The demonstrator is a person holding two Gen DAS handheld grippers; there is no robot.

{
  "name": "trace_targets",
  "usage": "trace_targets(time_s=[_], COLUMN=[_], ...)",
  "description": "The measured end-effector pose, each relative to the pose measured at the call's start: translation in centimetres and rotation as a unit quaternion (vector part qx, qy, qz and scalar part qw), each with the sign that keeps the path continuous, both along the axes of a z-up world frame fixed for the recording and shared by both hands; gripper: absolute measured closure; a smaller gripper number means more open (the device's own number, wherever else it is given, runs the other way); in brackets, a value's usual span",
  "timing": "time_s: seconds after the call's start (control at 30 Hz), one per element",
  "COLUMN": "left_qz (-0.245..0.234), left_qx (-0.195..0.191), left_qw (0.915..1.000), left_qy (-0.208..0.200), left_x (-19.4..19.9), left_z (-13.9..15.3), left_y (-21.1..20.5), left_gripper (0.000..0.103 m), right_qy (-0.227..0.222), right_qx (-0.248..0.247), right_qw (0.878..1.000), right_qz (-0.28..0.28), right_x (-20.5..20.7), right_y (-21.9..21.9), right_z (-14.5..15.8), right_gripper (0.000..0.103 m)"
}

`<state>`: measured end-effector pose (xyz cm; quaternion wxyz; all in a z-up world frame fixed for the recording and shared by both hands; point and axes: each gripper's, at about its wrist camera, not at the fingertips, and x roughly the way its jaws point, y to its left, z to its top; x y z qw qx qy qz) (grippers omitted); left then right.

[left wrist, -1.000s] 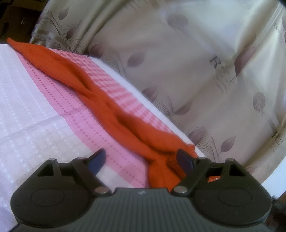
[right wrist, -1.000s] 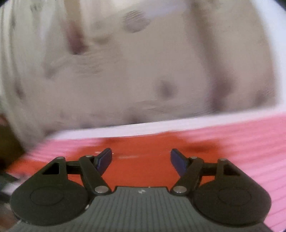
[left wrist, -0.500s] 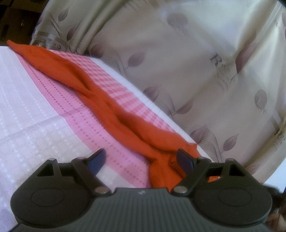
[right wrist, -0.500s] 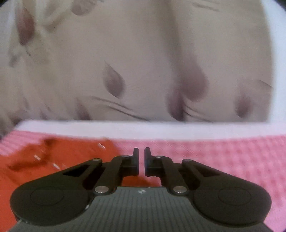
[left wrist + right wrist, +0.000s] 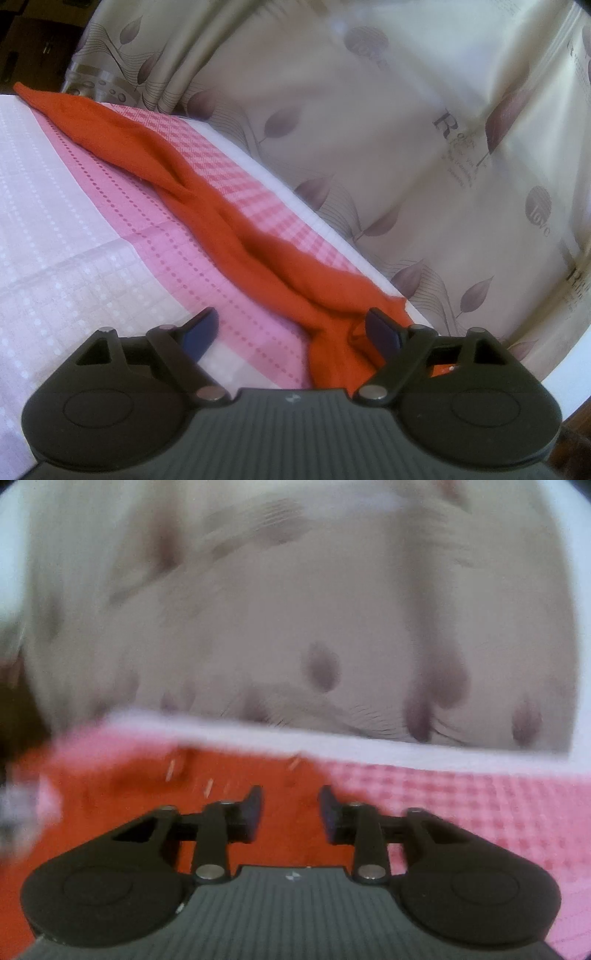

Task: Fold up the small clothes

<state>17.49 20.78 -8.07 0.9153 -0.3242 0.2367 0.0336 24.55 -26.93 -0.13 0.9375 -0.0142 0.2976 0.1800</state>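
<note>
The left gripper (image 5: 291,330) has its jaws spread wide and empty; the orange cloth (image 5: 207,206) lies bunched past the right jaw, stretching away across the pink tablecloth (image 5: 110,206). The right gripper (image 5: 290,812) is partly open above the cloth (image 5: 122,794), gripping nothing. Its view is blurred.
</note>
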Motion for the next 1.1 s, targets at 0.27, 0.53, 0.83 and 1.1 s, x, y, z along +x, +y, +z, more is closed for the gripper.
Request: trace_targets(time_s=[0.27,0.53,0.83,1.1], left_qz=[-0.111,-0.179,-0.176,-0.086], left_qx=[-0.025,-0.041,0.167,0.196], left_qw=[0.9935,0.9728,0.9621,0.9742], left_qy=[-0.003,0.141,0.125,0.073], left_x=[1.5,10.7,12.0,11.7], left_z=[2.2,2.2,2.7,3.9], left_y=[-0.8,-4.3,-9.8,-7.6], left_gripper=[0.016,0.016,0.097,0.097], right_qy=[0.013,-0.008,0.007,-0.006], right_qx=[-0.174,-0.111,-0.059,0.089], right_qw=[0.982,0.992,0.997,0.995], right_qz=[0.07,0.053,0.042,-0.046], right_x=[0.3,-1.4,-1.6,-2.8], right_y=[5.7,6.9,5.2,-0.9], right_z=[-2.5,-2.8,-3.7,-2.2], right_gripper=[0.069,0.095,0.092,0.034])
